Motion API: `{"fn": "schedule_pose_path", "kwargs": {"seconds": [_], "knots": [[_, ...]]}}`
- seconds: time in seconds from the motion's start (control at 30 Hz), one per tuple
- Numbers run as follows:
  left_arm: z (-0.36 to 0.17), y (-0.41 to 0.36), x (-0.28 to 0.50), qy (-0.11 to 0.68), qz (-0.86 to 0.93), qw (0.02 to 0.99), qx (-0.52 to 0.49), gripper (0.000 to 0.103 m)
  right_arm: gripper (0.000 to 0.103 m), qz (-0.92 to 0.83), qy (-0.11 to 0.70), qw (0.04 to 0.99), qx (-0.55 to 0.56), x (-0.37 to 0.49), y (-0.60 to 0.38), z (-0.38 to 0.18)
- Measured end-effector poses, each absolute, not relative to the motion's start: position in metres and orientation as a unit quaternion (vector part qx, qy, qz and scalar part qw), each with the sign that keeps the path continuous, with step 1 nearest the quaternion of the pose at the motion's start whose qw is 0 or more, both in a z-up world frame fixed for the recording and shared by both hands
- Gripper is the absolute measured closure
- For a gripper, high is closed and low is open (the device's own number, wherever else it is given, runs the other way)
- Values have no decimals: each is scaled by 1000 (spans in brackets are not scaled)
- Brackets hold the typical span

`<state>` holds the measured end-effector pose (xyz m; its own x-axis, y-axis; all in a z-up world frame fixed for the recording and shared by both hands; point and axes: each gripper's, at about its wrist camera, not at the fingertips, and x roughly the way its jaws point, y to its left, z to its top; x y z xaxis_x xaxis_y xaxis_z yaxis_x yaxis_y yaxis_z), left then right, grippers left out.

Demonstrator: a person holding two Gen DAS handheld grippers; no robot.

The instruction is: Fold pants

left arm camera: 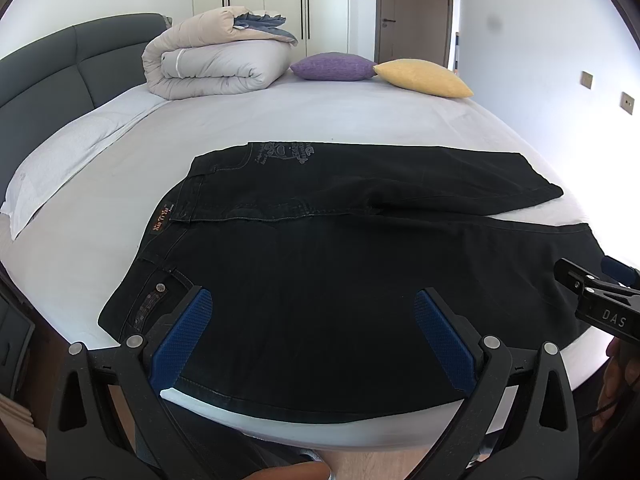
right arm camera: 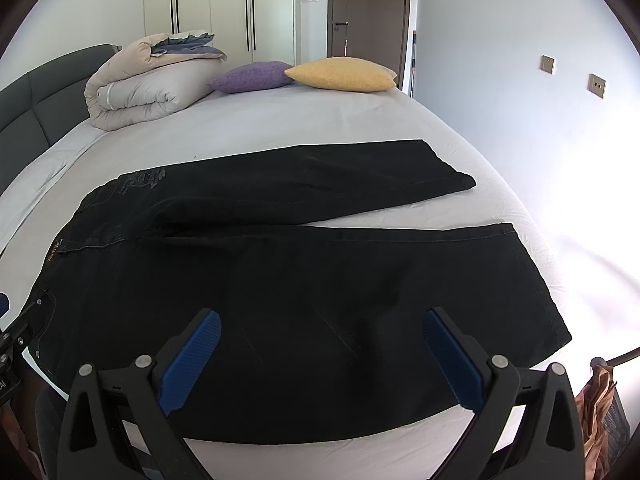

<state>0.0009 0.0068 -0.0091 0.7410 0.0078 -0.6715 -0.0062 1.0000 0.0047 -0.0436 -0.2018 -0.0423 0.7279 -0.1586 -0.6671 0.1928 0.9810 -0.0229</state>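
The black denim pants (left arm camera: pixel 340 248) are spread flat on the white-sheeted bed (left arm camera: pixel 320 120). Both the left gripper (left arm camera: pixel 312 320) and right gripper (right arm camera: pixel 322 340) are held wide open, empty. Only one fabric layer might be pinched, skewing the fold.

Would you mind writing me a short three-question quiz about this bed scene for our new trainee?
1. True or false: the black pants lie spread flat on the bed, with the two legs apart at the hems.
2. Which cushion sits nearer the door: A) the purple cushion, B) the yellow cushion, or C) the folded duvet?
3. Fill in: the left tool and the right tool both hang over the pants with jaws ____, gripping nothing.

Key
1. True.
2. B.
3. Open.
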Motion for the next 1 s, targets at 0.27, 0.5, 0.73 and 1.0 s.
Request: {"fn": "schedule_pose_path", "kwargs": {"seconds": [0.27, 0.5, 0.73, 1.0], "knots": [[-9, 6, 1, 360, 4, 933, 1, 0, 0, -94, 358, 929, 24, -42, -201, -42], [-11, 8, 1, 360, 4, 933, 1, 0, 0, -94, 358, 929, 24, -42, -200, -43], [-10, 7, 1, 360, 4, 933, 0, 0, 0, -93, 359, 929, 24, -43, -199, -43], [-10, 8, 1, 361, 4, 933, 1, 0, 0, -93, 359, 928, 24, -43, -197, -45]]}}
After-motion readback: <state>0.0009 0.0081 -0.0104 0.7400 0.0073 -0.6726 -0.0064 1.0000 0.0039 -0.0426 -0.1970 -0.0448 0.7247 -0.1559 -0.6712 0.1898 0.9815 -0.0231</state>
